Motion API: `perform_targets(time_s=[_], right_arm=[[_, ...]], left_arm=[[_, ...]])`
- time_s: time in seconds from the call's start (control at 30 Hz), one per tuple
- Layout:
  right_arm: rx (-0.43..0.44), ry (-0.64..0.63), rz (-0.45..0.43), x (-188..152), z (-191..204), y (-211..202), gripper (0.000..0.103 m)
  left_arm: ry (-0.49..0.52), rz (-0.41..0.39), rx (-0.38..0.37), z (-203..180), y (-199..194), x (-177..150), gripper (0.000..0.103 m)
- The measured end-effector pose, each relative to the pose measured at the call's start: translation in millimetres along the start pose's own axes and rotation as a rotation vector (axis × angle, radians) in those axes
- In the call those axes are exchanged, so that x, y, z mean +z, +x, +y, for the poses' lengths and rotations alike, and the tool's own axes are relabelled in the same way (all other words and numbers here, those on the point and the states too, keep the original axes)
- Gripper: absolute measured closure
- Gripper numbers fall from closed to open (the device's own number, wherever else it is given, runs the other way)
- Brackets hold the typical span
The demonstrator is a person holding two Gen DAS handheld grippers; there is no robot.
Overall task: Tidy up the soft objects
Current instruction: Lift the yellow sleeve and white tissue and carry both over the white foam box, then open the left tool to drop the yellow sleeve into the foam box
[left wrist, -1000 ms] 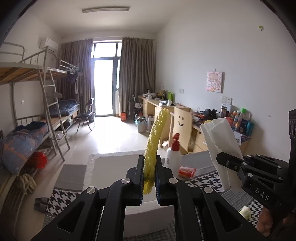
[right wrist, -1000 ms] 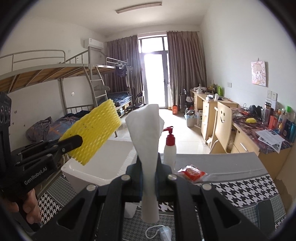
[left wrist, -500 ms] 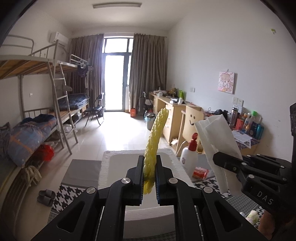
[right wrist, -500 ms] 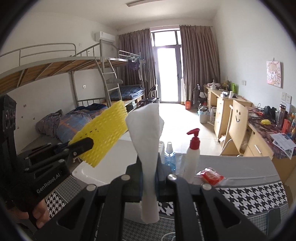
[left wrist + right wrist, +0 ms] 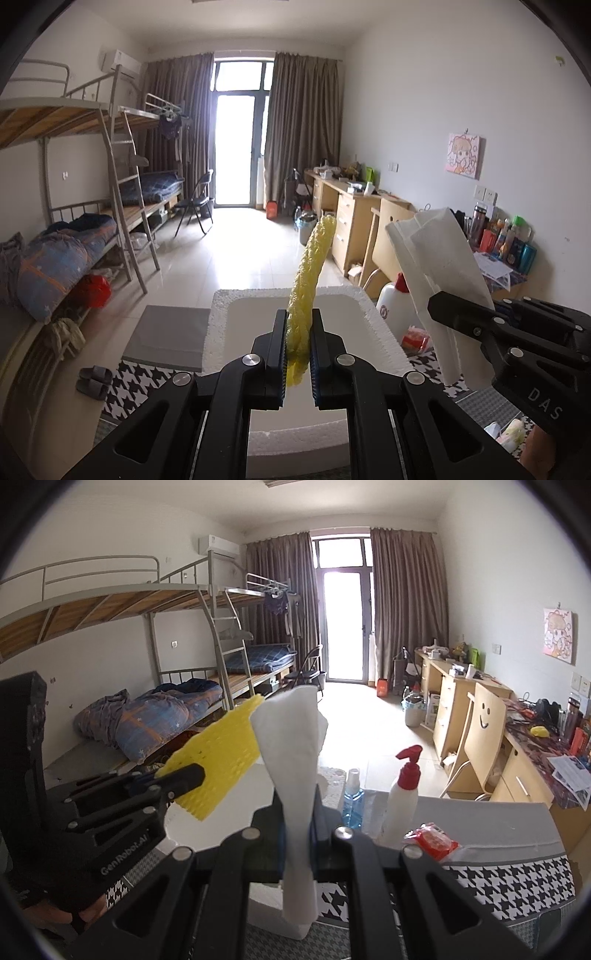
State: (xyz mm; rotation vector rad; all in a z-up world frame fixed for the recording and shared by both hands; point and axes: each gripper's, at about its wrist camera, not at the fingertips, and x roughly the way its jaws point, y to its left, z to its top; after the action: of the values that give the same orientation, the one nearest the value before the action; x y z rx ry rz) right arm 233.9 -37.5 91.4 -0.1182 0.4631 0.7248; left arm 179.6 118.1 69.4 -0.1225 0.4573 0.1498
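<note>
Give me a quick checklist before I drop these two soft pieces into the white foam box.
1. Left gripper clamped on yellow foam net: ok.
2. Right gripper clamped on white foam sheet: ok.
3. White foam box open, below the net: ok.
4. Sheet over the box: cannot tell, it hangs near the box's right edge.
5. Pump bottle and blue bottle clear of the box: ok, they stand beside it.

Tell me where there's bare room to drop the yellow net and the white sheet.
The white foam box looks bare inside, directly below the yellow foam net. The grey cloth strip right of the red packet is free too. It is crowded around the pump bottle and blue bottle.
</note>
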Motion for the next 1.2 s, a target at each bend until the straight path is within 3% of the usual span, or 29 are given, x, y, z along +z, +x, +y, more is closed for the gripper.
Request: perform_targets(time_s=[0.33,0.37,0.47,0.67,0.9,1.2], right_arm=[[-0.005,-0.001,0.03,0,1,16,0.09],[-0.005,0.0,0.033,0,1,17,0.09],[-0.007,0.001,0.04,-1,0,19,0.09],[-0.007,0.0,0.041,0,1,19,0.09],[-0.003,-0.009,0.05,1,7,24,0.09],[0.013,-0.028,0.052,4,13,27,0.09]], left_arm=[[-0.01,0.062,0.0,5,19,-3,0.09],[-0.007,0.069,0.0,5,20,-3,0.082],[-0.021,0.071,0.0,10,21,-3,0.04],[-0.06,0.005,0.029,22,4,1,0.015],[-0.068,-0.062,0.062,28,-13,3,0.002],[-0.075,-0.08,0.093,38,-20,1,0.001]])
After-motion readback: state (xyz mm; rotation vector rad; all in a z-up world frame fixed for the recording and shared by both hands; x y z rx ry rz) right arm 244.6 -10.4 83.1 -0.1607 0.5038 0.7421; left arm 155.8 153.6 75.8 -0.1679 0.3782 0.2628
